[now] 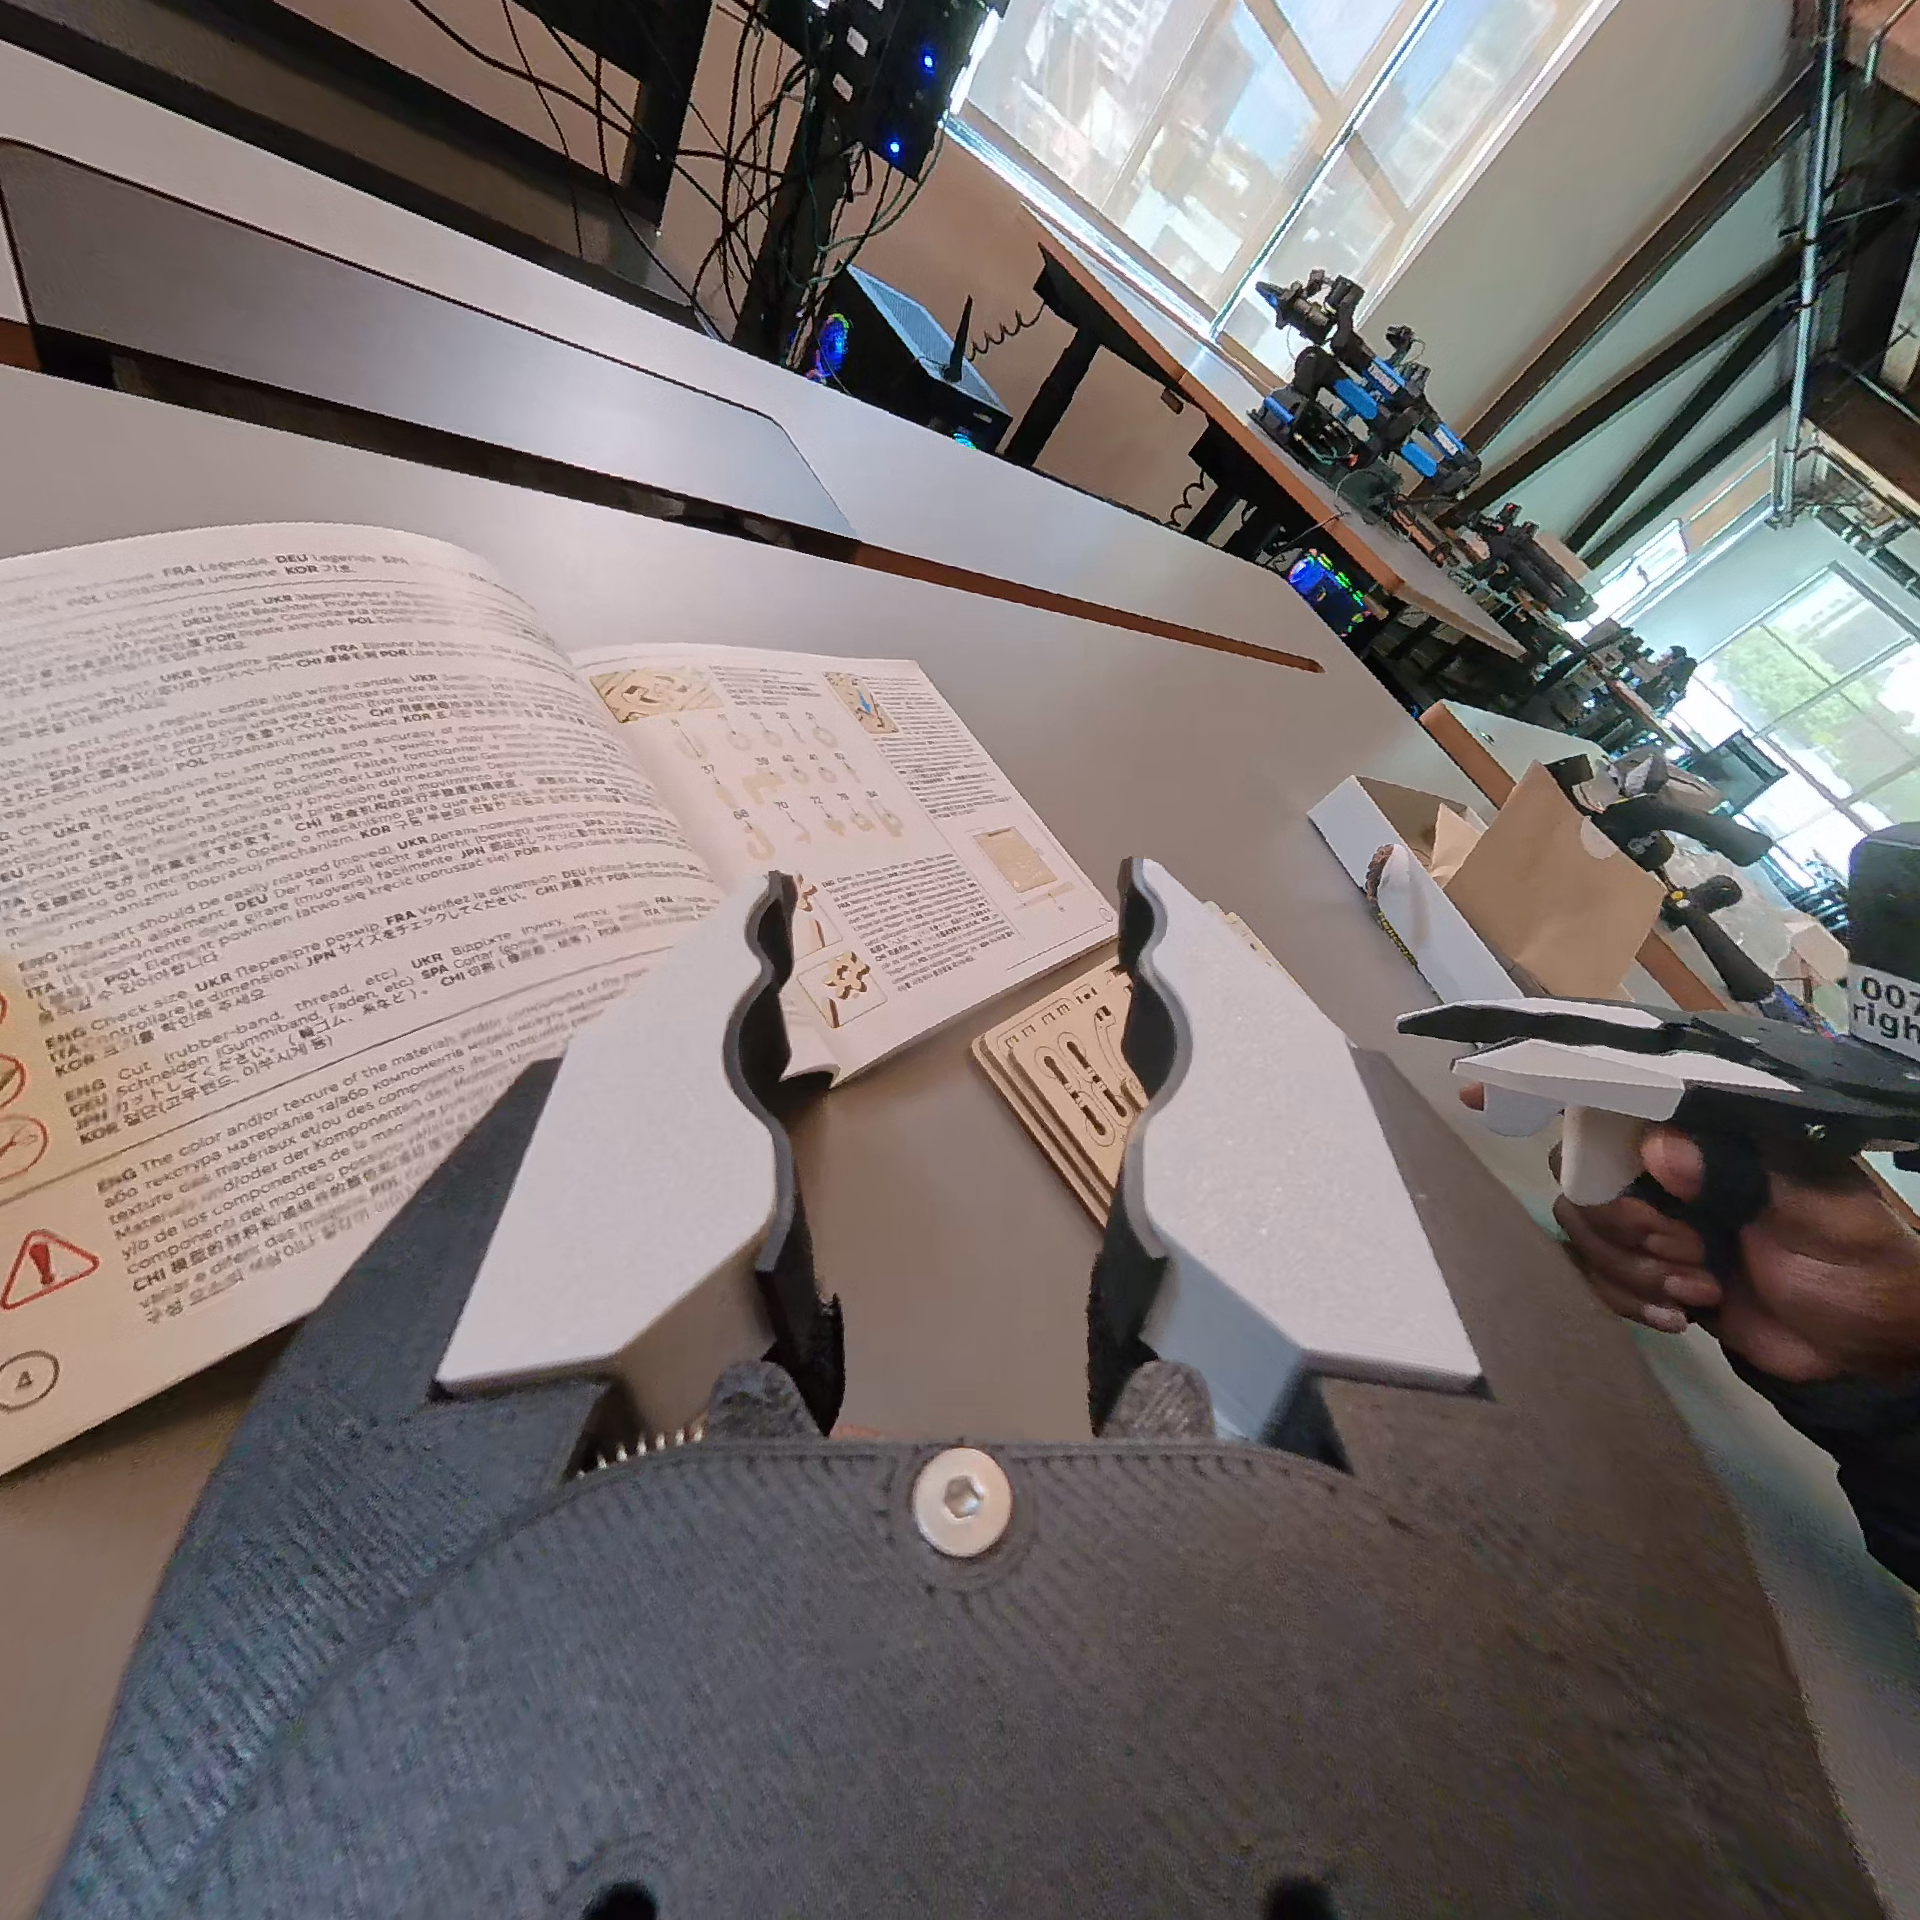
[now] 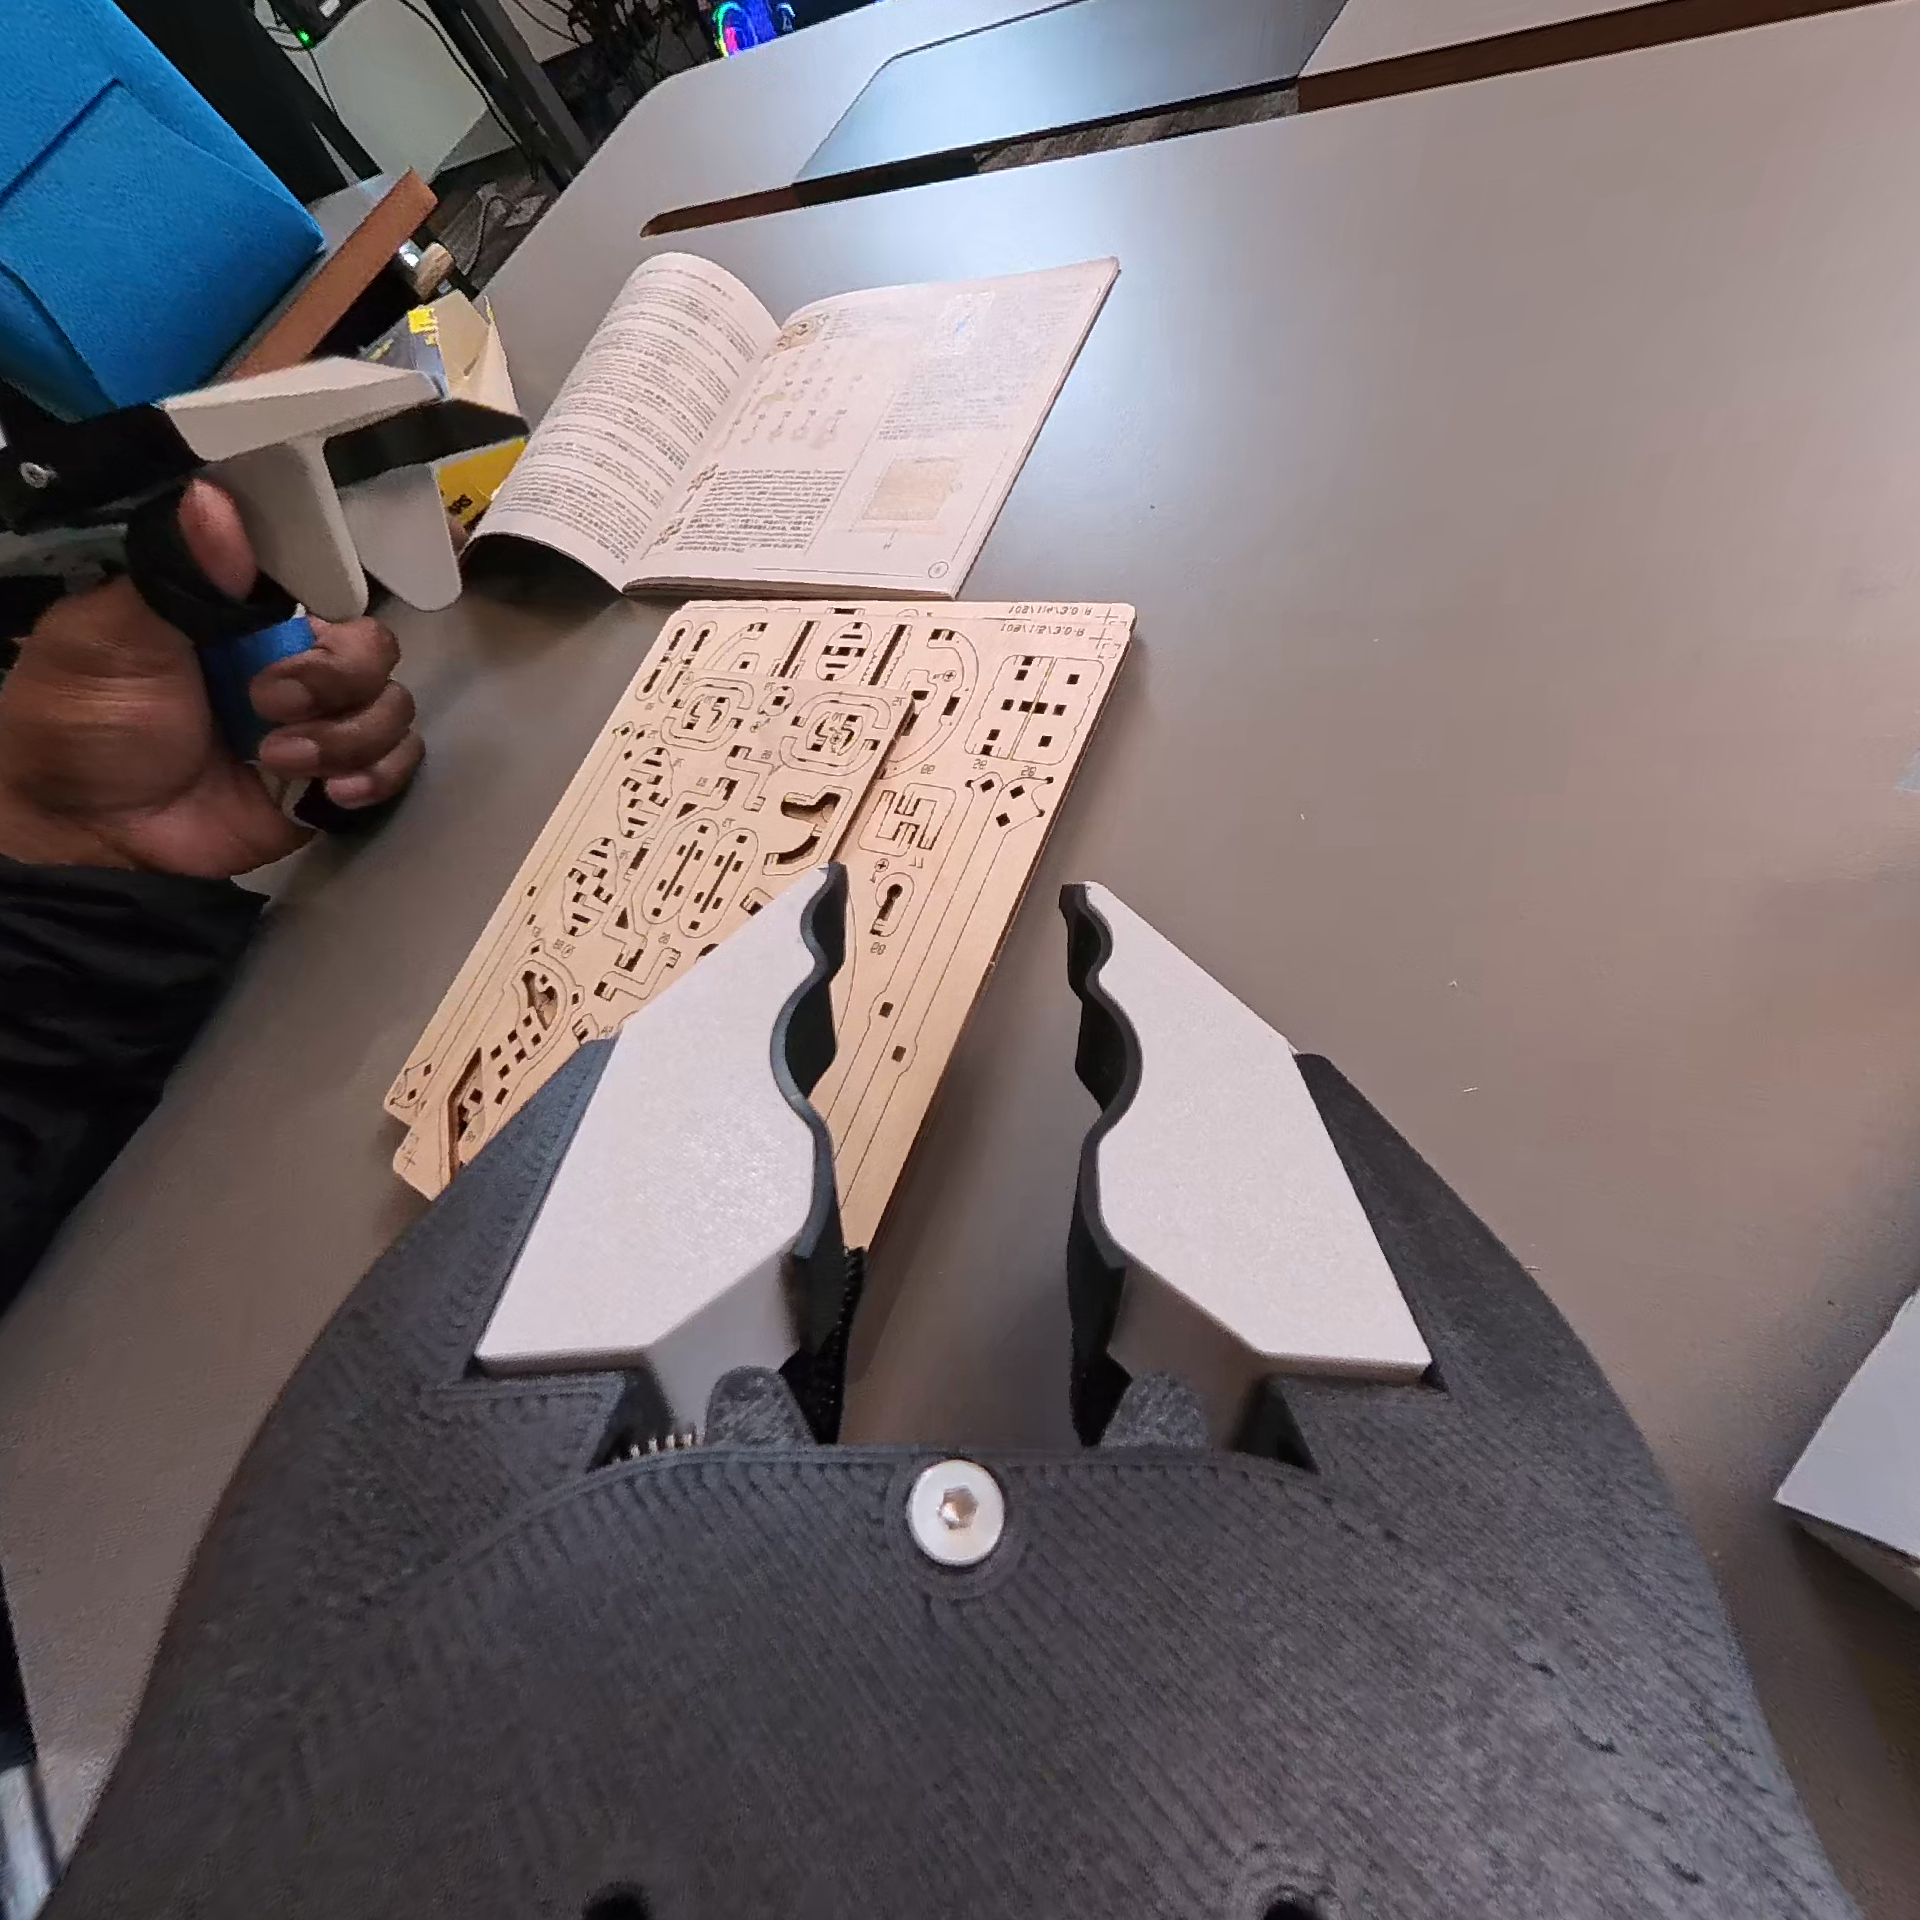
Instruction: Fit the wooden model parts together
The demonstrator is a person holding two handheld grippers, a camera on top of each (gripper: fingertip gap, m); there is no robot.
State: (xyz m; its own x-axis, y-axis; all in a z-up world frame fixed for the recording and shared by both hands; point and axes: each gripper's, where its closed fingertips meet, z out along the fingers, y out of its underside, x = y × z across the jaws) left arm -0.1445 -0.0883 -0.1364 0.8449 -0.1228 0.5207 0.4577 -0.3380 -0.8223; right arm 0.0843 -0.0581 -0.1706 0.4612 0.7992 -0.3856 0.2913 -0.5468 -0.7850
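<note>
Thin laser-cut wooden sheets, stacked with a smaller one on top, lie flat on the grey table. My right gripper is open and empty, just above the stack's near right edge. My left gripper is open and empty, above the table; the stack's corner shows behind its right finger. The right gripper also shows in the left wrist view, and the left gripper in the right wrist view, each held by a hand.
An open instruction booklet lies beyond the wooden sheets; it also shows in the left wrist view. A white box with a brown paper bag stands at the right. A yellow box is partly hidden at left.
</note>
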